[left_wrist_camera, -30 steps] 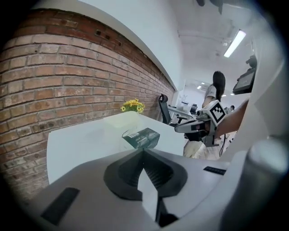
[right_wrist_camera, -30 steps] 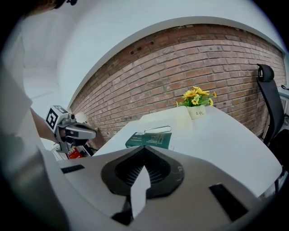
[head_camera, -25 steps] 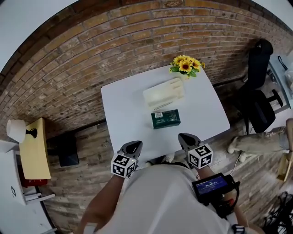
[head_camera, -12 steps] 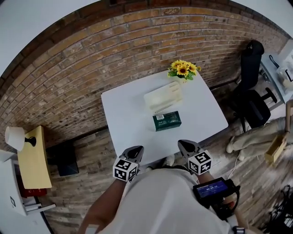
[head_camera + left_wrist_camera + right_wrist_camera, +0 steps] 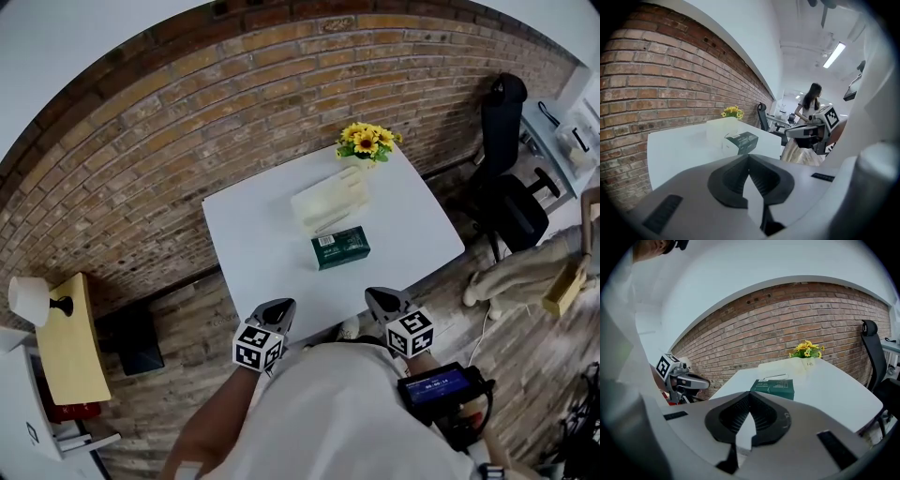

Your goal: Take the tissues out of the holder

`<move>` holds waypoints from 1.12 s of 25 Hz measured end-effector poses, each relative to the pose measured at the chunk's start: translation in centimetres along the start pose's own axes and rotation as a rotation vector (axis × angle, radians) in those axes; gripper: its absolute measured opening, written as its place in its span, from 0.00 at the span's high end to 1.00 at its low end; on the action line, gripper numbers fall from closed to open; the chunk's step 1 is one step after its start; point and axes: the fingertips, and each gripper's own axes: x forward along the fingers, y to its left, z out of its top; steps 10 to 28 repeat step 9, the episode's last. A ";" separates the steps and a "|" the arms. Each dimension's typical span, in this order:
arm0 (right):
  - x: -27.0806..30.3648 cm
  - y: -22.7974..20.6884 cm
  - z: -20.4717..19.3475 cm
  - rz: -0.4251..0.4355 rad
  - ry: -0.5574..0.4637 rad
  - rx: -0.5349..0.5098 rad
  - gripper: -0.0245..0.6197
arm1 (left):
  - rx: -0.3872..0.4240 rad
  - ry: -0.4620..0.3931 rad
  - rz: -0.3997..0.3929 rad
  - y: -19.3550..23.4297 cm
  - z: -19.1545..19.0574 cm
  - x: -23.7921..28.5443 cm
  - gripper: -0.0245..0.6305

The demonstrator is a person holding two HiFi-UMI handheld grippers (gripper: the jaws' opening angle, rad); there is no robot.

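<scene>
Showing, in the head view, the left gripper (image 5: pixel 275 314) and right gripper (image 5: pixel 382 302) at the near edge of the table (image 5: pixel 248 234), well short of the work. The cream holder (image 5: pixel 330 199) lies ahead of both, with a green pack (image 5: pixel 340 247) just on its near side. Flowers (image 5: pixel 366 141) stand beyond it at the far corner, and a chair (image 5: pixel 506 178) stands off to the right, clear of the reach.

Left gripper view: the jaws are pressed together with nothing between them. Holder and pack lie ahead, slightly left of the jaw line. The right gripper shows at the right, and a person (image 5: pixel 809 101) stands far behind it.

Right gripper view: these jaws are likewise closed and empty. The pack sits nearly dead ahead, screening the holder's near face. A slot (image 5: pixel 776 377) shows in the holder's top; whether a tissue protrudes cannot be told.

Handling, as judged: tissues are light, soft and easily torn, so a pinch on a raised fold at the slot suits best. The holder looks light and may lift or slide, so the other gripper should steady it. The pack stands in the way of a low approach.
</scene>
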 end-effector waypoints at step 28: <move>0.4 0.5 0.5 -0.007 -0.010 -0.002 0.95 | 0.006 0.008 -0.013 0.2 -0.2 -0.1 0.95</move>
